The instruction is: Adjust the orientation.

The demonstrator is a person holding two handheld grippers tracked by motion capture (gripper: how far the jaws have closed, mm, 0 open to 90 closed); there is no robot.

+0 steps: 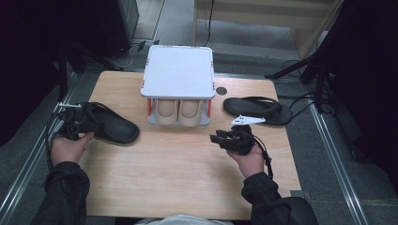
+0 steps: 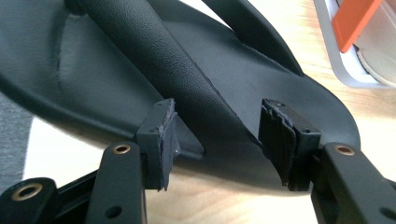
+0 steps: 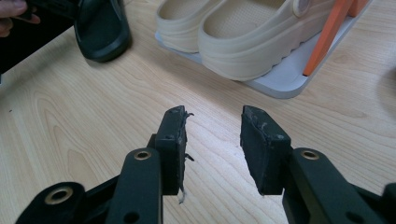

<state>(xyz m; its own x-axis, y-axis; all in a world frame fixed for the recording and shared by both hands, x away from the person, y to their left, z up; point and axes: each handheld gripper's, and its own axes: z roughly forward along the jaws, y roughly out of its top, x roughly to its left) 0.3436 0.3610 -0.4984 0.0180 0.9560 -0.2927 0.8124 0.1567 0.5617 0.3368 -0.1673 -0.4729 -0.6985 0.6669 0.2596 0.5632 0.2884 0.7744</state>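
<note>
In the high view, the left hand-held gripper (image 1: 75,123) is seen at the heel of a black slide sandal (image 1: 111,123) lying on the tabletop (image 1: 178,159), left of a shoe rack (image 1: 178,77). In the left gripper view, the sandal's strap (image 2: 187,79) is framed by parted jaws without contact. In the right gripper view, the right hand-held gripper (image 3: 212,140) is held half open over bare wood.

Right gripper (image 3: 212,140), jaws apart over bare wooden table (image 3: 70,116); beyond, beige clogs (image 3: 243,32) on a grey rack shelf (image 3: 285,81), black sandal (image 3: 100,28) at left.
</note>
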